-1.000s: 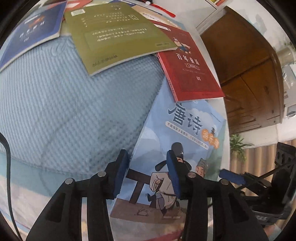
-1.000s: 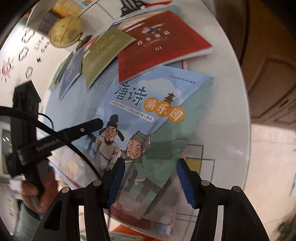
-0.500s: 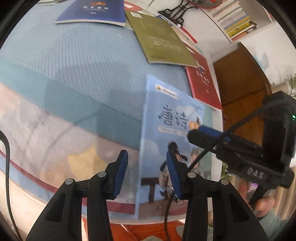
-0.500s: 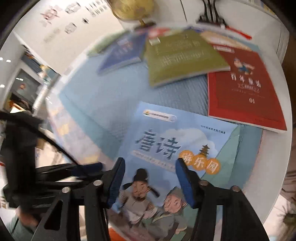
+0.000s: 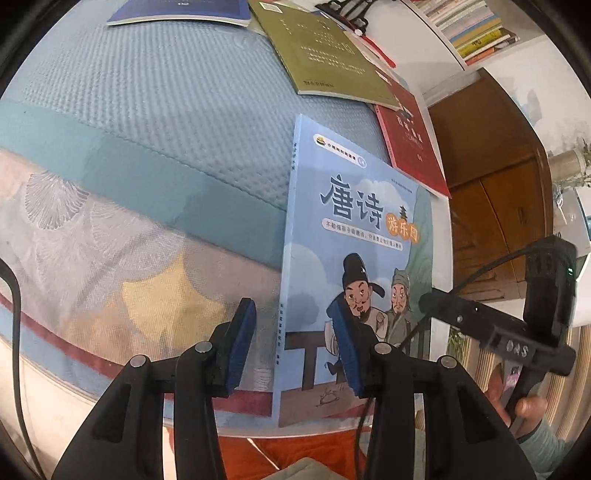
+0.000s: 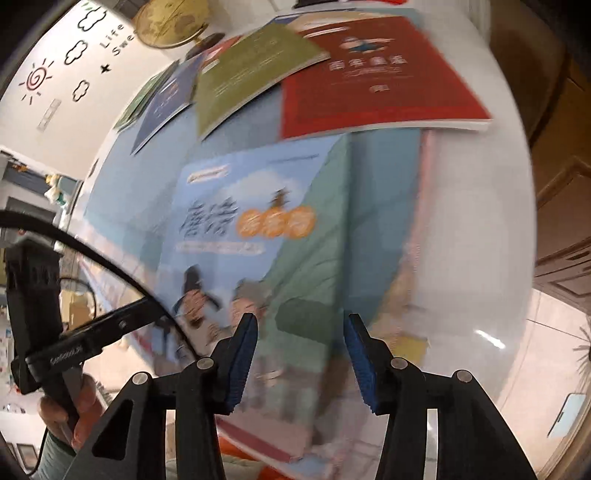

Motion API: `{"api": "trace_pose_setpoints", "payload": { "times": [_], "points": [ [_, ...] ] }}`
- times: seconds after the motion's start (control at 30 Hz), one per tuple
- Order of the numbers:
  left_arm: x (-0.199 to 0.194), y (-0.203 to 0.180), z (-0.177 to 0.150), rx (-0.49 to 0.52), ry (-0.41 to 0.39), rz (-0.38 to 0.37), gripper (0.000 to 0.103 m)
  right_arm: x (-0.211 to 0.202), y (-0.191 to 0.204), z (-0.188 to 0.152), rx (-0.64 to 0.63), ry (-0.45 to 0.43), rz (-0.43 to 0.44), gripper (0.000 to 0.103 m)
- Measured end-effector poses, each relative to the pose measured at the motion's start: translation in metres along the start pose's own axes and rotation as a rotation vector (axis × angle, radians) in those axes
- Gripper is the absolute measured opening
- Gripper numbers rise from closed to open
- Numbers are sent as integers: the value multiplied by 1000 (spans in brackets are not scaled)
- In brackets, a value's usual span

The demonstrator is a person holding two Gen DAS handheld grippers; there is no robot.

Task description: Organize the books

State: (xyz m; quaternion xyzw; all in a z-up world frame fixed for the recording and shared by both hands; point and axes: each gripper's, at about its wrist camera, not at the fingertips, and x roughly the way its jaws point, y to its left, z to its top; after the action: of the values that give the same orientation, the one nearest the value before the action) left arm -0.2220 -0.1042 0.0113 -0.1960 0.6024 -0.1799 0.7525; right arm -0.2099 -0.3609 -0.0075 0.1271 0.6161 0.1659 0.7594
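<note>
Flat on the tablecloth (image 5: 155,122) lies the blue book (image 5: 354,236), the red book (image 5: 410,151) just beyond its far corner. Left gripper (image 5: 291,347) hovers parted over its spine edge, gripping nothing. Right gripper (image 6: 299,354) is opening above its cover, empty.

Four books lie out flat: one light blue book (image 5: 354,258) with two cartoon men on it, one red book (image 5: 410,147) at its 1 o'clock, one green book (image 5: 325,55) at 12 o'clock, and one dark blue book (image 5: 181,11) at 11 o'clock. There is one gold globe (image 6: 170,22). There are two grippers, left gripper (image 5: 291,347) and right gripper (image 6: 301,354).
</note>
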Motion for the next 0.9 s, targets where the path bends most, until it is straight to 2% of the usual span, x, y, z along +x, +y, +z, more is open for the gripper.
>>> {"api": "trace_pose_setpoints", "payload": {
  "times": [0.07, 0.17, 0.23, 0.33, 0.4, 0.47, 0.53, 0.63, 0.7, 0.77, 0.83, 0.9],
  "points": [
    [4, -2, 4, -5, 3, -4, 41, 2, 21, -1, -75, -6, -43, 52],
    [0, 4, 5, -24, -16, 21, 41, 16, 31, 9, -100, 1, -40, 58],
    [-6, 11, 8, -49, -41, 34, 41, 21, 40, 19, -130, -20, -35, 58],
    [-13, 25, 12, -113, -75, 10, 41, 26, 52, 41, -179, -66, -8, 58],
    [-13, 29, 12, -133, -68, -9, 41, 27, 48, 46, -170, -26, -10, 55],
    [-13, 29, 7, -122, -65, -4, 41, 16, 33, 35, -140, -5, 51, 55],
    [-11, 26, 0, -108, -66, 1, 41, 5, 23, 21, -141, 11, 51, 55],
    [-13, 29, -4, -108, -74, 0, 41, -8, 22, 20, -167, -56, 49, 55],
    [-14, 31, -4, -119, -72, -4, 41, -2, 23, 34, -143, -90, 62, 55],
    [-14, 30, -4, -111, -67, 2, 41, 15, 25, 45, -137, -72, 73, 55],
    [-13, 26, -2, -92, -66, 24, 41, 33, 29, 46, -147, -13, 55, 48],
    [-13, 22, -1, -97, -79, 48, 41, 27, 33, 34, -200, -44, 36, 49]
  ]
}}
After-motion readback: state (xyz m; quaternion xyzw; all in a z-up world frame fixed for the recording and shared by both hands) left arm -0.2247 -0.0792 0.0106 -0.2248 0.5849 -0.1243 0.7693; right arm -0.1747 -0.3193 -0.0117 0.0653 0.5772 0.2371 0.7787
